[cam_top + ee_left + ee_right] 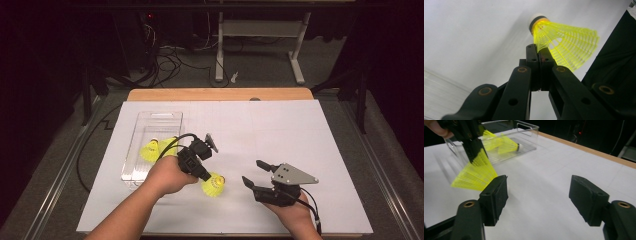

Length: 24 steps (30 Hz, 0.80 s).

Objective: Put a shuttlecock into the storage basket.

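1. High view: our left gripper [206,176] holds a yellow shuttlecock [214,184] just above the white sheet [280,130] that covers the tabletop, near the front edge and a little left of its middle. The clear tray [131,172] lies toward the left edge, with two more shuttlecocks [159,147] inside it. Our right gripper [255,174] rests near the front edge, right of the middle, with its jaws apart and nothing between them. We judge that the step in hand is carrying the held shuttlecock to the tray, so we should keep the right hand clear of that path.

2. Left gripper view: the jaws are pressed together on the thin edge of the shuttlecock's [564,46] yellow skirt, close to the cork, which points away from us. The hold is on mesh alone, so we should move smoothly and avoid any swing that might let the skirt slip out.

3. Right gripper view: our own jaws stand wide and empty over the sheet [544,195]. Beyond them the left gripper [475,155] pinches the skirt [474,176], and the tray [534,132] lies farther back. We should lift the shuttlecock over the tray's near wall, lower it beside the two there, and only then open the jaws.
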Each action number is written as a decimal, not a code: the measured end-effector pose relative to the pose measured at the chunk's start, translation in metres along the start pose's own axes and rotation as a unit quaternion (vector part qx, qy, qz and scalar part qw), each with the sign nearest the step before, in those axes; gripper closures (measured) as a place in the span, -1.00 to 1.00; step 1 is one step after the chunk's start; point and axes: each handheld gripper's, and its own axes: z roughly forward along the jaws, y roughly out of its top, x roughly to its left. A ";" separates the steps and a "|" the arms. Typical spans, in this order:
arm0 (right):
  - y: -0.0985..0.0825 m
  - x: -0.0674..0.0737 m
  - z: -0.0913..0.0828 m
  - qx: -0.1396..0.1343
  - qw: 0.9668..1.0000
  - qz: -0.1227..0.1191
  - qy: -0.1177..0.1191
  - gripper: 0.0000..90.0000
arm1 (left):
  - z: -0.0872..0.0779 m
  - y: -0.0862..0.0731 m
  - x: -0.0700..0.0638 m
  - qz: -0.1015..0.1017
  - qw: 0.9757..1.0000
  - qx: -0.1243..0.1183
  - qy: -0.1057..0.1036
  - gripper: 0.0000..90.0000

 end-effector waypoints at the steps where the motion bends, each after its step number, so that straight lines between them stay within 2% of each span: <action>1: -0.001 -0.002 -0.001 0.002 1.000 0.000 -0.004 -0.35 | 0.000 0.000 0.000 0.001 1.000 0.000 0.000 0.99; 11: -0.020 -0.027 -0.022 0.021 0.999 0.015 -0.039 -0.46 | -0.003 -0.003 0.004 -0.002 1.000 -0.004 0.001 0.99; 19: -0.035 -0.044 -0.041 0.031 0.997 0.027 -0.066 -0.54 | 0.003 -0.006 0.007 -0.005 1.000 -0.003 -0.006 0.99; 24: -0.047 -0.053 -0.050 0.024 0.996 0.042 -0.081 -0.59 | 0.003 -0.007 0.007 -0.009 1.000 -0.005 -0.007 0.99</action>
